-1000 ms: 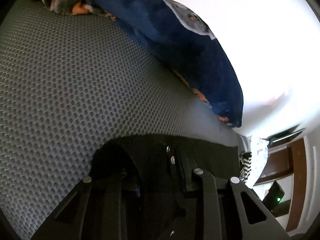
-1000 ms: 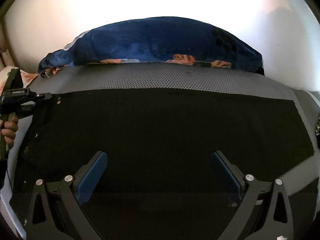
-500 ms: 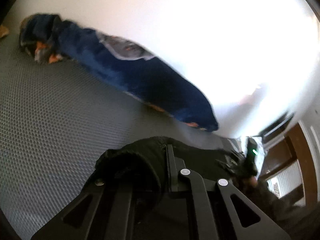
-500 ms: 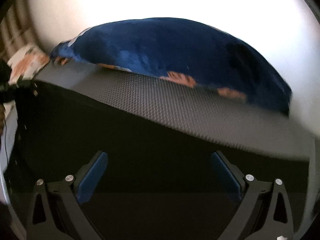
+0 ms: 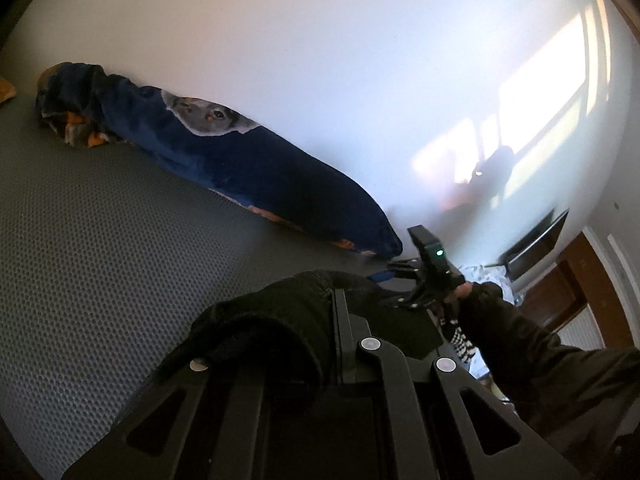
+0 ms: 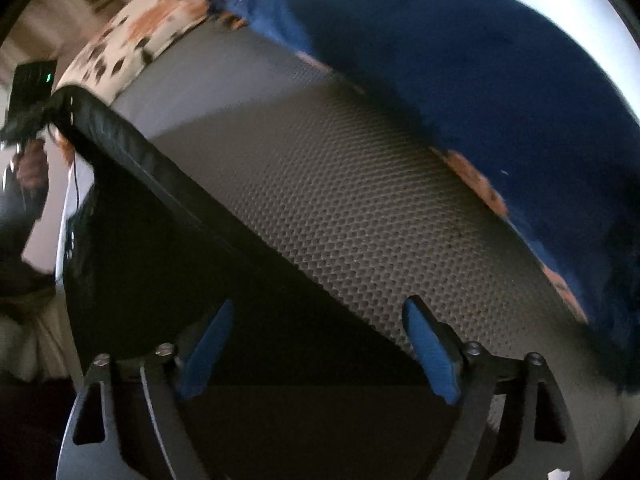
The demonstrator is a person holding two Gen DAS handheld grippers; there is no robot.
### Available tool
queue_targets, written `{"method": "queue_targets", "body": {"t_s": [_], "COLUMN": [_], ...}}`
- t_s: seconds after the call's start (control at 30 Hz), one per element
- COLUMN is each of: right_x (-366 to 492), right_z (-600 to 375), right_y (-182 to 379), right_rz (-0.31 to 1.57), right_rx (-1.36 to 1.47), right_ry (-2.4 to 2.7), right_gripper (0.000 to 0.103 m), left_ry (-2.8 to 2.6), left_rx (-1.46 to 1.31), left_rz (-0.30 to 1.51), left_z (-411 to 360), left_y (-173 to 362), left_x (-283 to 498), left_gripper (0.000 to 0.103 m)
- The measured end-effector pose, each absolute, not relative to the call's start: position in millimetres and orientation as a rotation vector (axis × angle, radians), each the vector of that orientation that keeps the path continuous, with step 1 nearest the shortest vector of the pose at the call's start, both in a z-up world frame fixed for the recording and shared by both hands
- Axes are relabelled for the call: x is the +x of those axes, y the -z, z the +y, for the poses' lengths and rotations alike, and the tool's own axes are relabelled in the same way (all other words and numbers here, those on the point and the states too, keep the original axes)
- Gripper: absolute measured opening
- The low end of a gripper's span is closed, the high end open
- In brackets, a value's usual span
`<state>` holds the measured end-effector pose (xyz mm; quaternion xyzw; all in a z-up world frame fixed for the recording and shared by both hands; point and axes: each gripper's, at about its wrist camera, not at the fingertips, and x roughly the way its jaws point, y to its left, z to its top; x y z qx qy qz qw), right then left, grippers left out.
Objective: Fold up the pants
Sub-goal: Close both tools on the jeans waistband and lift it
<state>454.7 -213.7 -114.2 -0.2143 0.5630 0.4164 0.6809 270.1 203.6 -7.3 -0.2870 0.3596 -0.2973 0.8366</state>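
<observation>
While the left tool point(image 5: 336, 320) sits fully closed on a bunched corner of the black pants point(image 5: 272, 328), that corner is lifted clear of the grey mesh mattress point(image 5: 100, 260). Right tool point(image 6: 316, 344): blue pads point(image 6: 430, 354) apart, jaws have just been closing, nothing pinched yet; it straddles the pants' far edge, one pad over black cloth, the other over bare mattress. Pants otherwise lie flat on the mattress, on the near side of the blue pillow point(image 5: 248, 168); the raised hem runs taut toward the left tool.

Risks, as judged:
- Right tool may close on mattress mesh or only a single layer, so the fold skews.
- Continued lift on the left before the right grips could drag the whole garment toward the blue pillow.
- Bunched left grip may slip.
</observation>
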Motion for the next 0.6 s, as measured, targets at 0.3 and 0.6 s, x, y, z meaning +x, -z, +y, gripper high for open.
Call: {"method": "queue_targets", "body": {"t_s": [0.3,0.6], "right_x": [465.5,396.5], "right_z": [-239.9,-254.0], "right_y": [132.3,94.8], "right_rz": [1.311,1.079], "right_rx": [-0.502,-0.541], "right_ry": [-0.903,-0.634], "right_gripper": [0.030,0.008], "left_ry": [0.605,0.568], "left_rx": [-0.578,-0.554], "left_rz": [0.780,0.793], "left_z": [201.1,203.4], "left_y": [2.5,7.4], "left_x": [266.1,270.3], "left_gripper": [0.008,0.008]}}
